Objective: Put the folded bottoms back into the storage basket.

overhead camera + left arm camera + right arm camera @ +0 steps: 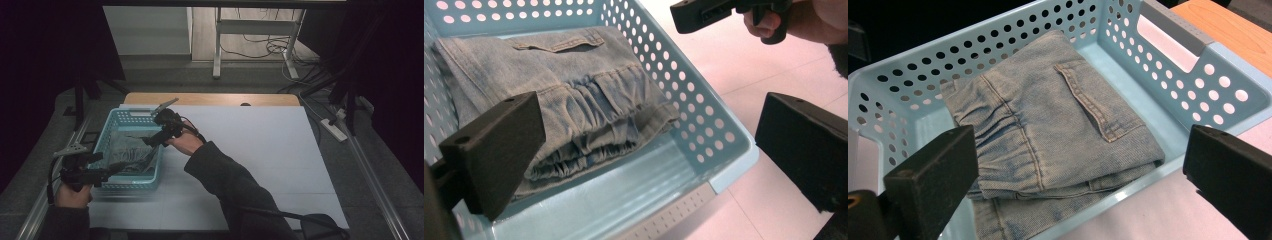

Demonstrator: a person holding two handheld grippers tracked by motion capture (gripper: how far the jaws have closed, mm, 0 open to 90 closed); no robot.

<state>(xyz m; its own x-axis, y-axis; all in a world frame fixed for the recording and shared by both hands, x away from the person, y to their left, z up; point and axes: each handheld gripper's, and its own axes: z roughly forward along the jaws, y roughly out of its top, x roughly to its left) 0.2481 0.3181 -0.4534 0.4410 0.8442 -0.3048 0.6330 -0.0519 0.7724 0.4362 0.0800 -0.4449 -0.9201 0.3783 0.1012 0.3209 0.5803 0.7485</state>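
The folded jeans [1048, 125] lie flat in the blue basket [1168, 40] on the counter [260, 150], so both the left gripper [649, 150] and the right gripper [1078, 185] hover with jaws wide open, holding nothing.

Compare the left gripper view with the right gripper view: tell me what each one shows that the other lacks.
Left gripper view alone: the person's other hand holding the right claw above the white tabletop. Right gripper view alone: the basket's grey-edged handle cutout and the bare wooden table edge. Both: folded light-blue denim jeans inside the perforated light-blue plastic basket, between open black jaws.
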